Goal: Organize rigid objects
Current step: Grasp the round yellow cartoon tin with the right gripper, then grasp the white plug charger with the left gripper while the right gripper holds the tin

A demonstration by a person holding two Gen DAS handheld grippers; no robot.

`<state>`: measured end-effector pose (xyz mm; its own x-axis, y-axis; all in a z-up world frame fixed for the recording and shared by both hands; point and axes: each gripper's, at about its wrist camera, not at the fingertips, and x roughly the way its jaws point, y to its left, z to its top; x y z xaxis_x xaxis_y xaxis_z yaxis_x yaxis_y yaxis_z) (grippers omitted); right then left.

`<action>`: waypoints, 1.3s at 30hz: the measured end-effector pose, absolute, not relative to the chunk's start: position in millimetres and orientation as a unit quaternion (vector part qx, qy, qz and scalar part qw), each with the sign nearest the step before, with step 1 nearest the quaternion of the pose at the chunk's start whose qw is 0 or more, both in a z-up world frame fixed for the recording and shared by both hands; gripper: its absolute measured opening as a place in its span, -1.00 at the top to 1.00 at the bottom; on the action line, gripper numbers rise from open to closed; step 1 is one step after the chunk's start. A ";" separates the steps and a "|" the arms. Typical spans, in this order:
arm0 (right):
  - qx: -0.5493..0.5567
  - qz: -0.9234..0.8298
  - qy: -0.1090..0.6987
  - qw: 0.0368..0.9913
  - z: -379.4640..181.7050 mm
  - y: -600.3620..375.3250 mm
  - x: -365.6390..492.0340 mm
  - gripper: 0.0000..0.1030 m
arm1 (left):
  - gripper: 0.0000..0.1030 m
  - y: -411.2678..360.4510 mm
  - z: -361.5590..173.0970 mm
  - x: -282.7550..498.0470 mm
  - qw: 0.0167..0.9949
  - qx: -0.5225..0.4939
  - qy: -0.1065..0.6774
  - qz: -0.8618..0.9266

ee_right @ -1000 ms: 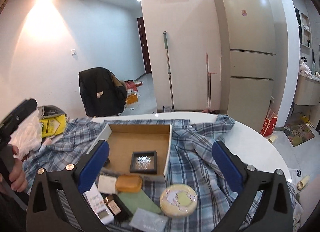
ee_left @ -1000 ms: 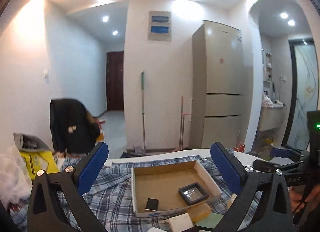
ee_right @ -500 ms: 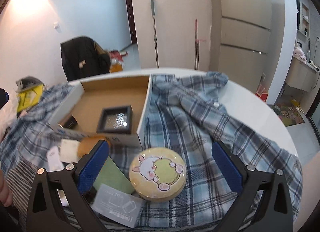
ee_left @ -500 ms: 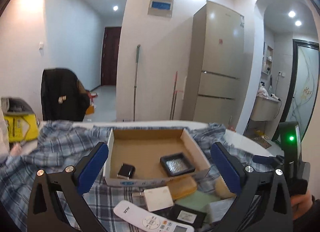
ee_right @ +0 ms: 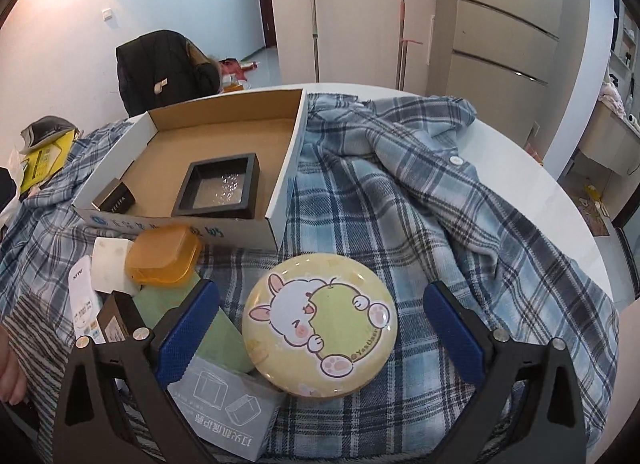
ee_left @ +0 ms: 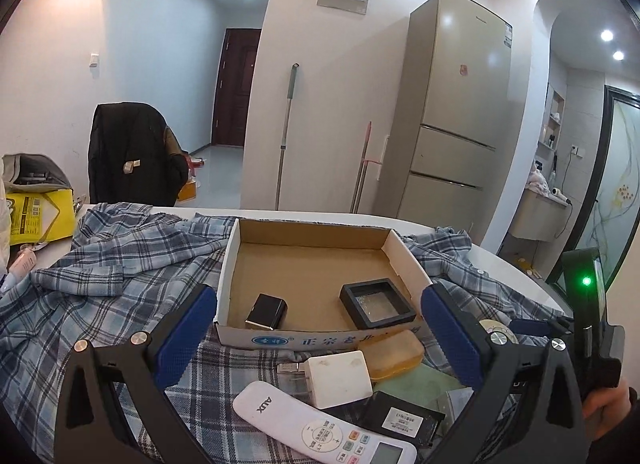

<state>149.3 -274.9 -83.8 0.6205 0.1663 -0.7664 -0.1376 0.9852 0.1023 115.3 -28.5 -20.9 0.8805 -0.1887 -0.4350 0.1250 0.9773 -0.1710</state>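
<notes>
1. Hovering over the clutter at the near edge of the table, the left gripper (ee_left: pixel 320 338) has its 2 blue pads spread wide and holds nothing.
2. Between those pads, lower in the left wrist view, lie a white charger block (ee_left: pixel 335 378), an orange case (ee_left: pixel 390 354) touching it on the right, a white remote (ee_left: pixel 320 430) in front, and a black flat box (ee_left: pixel 404 420) beside the remote.
3. The cardboard box (ee_left: pixel 236 256) sits open on the plaid shirt (ee_left: pixel 100 264), just behind these items.
4. Inside the cardboard box, 2 things rest apart on the floor: a small black cube (ee_left: pixel 267 311) at the front left and a black square frame (ee_left: pixel 377 303) at the front right.
5. The right gripper (ee_right: pixel 320 328) points steeply down at a round yellow tin (ee_right: pixel 320 324) with a rabbit cartoon on its lid.
6. Its jaws have just been closing a little; the tin lies between the pads, but both pads stand clear of its rim, so nothing is gripped.
7. The tin rests on the shirt, just in front of the box's near right corner, with a grey-white carton (ee_right: pixel 228 412) touching its lower left edge and a pale green flat item (ee_right: pixel 224 340) beside it.
8. A hand (ee_left: pixel 608 408) shows at the right edge of the left view, gripping the other tool's handle.
</notes>
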 end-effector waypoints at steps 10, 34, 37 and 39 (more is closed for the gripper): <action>0.011 0.092 0.440 0.893 -89.6 -269.5 152.4 -0.39 | -1.00 -29.9 -22.7 115.8 0.966 -0.071 0.236 -0.080; 0.052 0.099 0.362 0.925 -45.6 -280.9 134.5 -0.38 | -0.47 -45.9 -39.1 155.2 0.887 -0.070 0.452 -0.064; 0.051 0.094 0.366 0.924 -53.8 -283.6 137.0 -0.38 | -0.19 -60.7 -50.6 164.2 0.875 -0.043 0.478 -0.059; 0.057 0.097 0.367 0.923 -55.8 -287.4 137.7 -0.38 | -0.01 -63.7 -59.2 171.0 0.866 -0.045 0.495 -0.054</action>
